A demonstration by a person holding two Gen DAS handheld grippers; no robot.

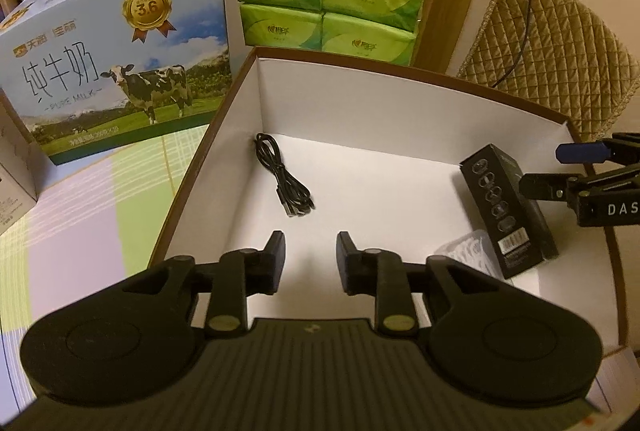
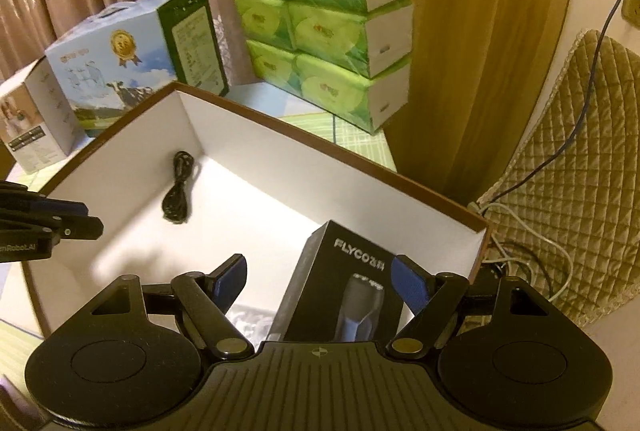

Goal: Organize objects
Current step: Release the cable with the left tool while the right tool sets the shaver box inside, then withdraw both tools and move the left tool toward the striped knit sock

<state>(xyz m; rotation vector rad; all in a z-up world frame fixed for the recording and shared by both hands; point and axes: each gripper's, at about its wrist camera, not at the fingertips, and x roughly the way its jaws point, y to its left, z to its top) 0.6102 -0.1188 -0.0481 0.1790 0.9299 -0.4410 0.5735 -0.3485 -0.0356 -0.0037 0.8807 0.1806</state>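
Right wrist view shows the right hand-held gripper (image 2: 318,281) spread around the black cardboard shaver box (image 2: 340,295) inside the white-lined storage box (image 2: 280,147), apparently releasing it; the left hand-held gripper (image 1: 311,247) hovers spread, empty.

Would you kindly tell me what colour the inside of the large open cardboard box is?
White inside the large open cardboard box, with a brown rim; the left wrist view shows it best.

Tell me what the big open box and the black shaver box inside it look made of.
Big open box: looks like rigid cardboard, matte white inside with a brown rim; crisp folded corners. Shaver box: likely thin printed card, slightly glossy black, with sharp edges and a barcode label.
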